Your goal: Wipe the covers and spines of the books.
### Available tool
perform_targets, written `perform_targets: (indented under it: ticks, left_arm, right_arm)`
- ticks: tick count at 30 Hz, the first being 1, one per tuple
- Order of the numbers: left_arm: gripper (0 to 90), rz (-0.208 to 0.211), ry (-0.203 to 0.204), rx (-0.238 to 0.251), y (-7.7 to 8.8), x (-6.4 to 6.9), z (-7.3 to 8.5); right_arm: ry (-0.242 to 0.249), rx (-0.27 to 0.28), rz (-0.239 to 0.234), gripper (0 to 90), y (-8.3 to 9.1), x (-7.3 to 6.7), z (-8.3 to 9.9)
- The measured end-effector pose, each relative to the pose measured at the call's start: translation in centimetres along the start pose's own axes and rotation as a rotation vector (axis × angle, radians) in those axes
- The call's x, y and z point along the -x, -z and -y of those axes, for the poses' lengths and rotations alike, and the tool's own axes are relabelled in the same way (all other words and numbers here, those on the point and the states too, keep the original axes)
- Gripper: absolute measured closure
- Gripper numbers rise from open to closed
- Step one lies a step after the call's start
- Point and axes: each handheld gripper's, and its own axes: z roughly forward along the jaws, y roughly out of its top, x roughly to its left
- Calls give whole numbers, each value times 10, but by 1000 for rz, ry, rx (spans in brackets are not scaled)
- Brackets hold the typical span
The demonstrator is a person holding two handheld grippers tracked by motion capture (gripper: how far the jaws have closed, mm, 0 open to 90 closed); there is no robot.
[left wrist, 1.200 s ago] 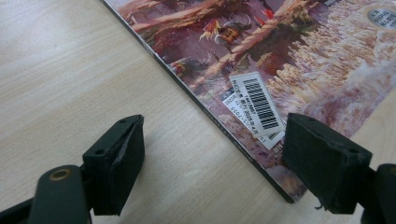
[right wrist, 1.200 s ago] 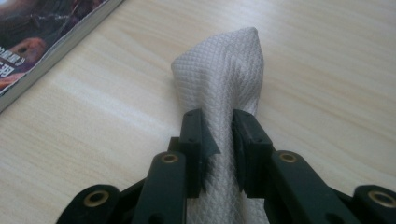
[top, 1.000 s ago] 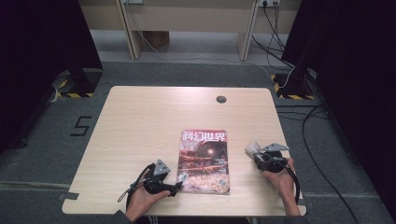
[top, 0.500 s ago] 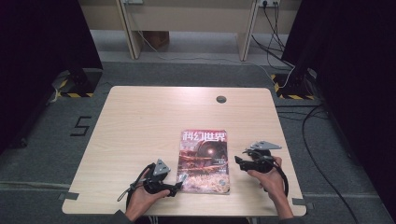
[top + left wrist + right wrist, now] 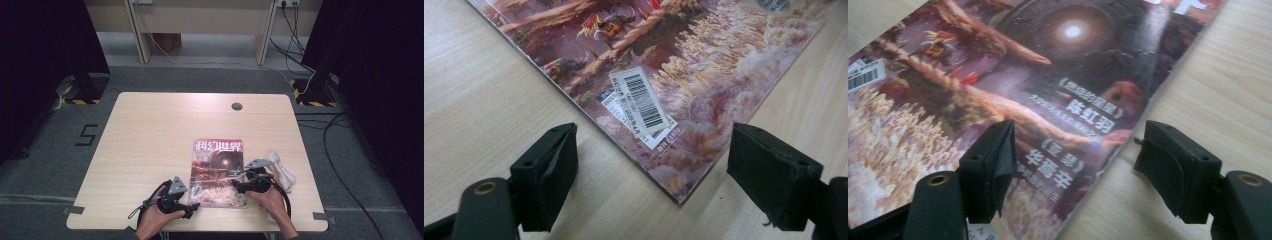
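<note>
At the near edge of the worktop, the left gripper is held in the person's left hand, its grey three-cornered plate uppermost. Its fingers are spread wide and nothing is pressed between them; in the left gripper view the near left corner of the magazine lies between them, with a white barcode label just beyond on the cover.

A little farther in, the right gripper is held by the right hand at the magazine's right edge. Its fingers have just been opening and are now seen wide apart. In the right gripper view one finger is seen over the cover and the other over bare wood, so that the right edge of the magazine runs between them, ungripped.

The magazine is laid flat and closed, cover up, on the near half of the worktop, right of centre. Just beside its right edge, behind the right gripper, a crumpled white cloth is seen.

Farther off, a round grommet hole is set near the worktop's far edge. Beyond it, grey floor, trailing cables and a pale wooden frame are seen.
</note>
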Motion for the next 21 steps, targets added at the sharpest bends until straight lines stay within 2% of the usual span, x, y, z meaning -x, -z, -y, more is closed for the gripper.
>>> perform_targets:
  ticks: [5,9,13,15,18,21]
  left_arm:
    - [217,-8,-5,0,0,-1,0]
    - [215,-20,-15,-10,1,-2,0]
    - [203,-30,-6,-20,3,-7,1]
    - [199,-41,6,-30,6,-11,2]
    - [197,-62,24,-37,11,-19,5]
    - [194,-85,46,-44,16,-28,8]
  right_arm:
    - [17,4,-3,247,-3,-7,0]
    - [22,-4,-10,225,-2,-10,1]
    - [40,-14,-8,217,-1,-16,2]
    - [62,-20,-8,219,0,-19,2]
    - [65,-26,-19,240,1,-24,3]
    - [90,-34,-36,243,2,-31,5]
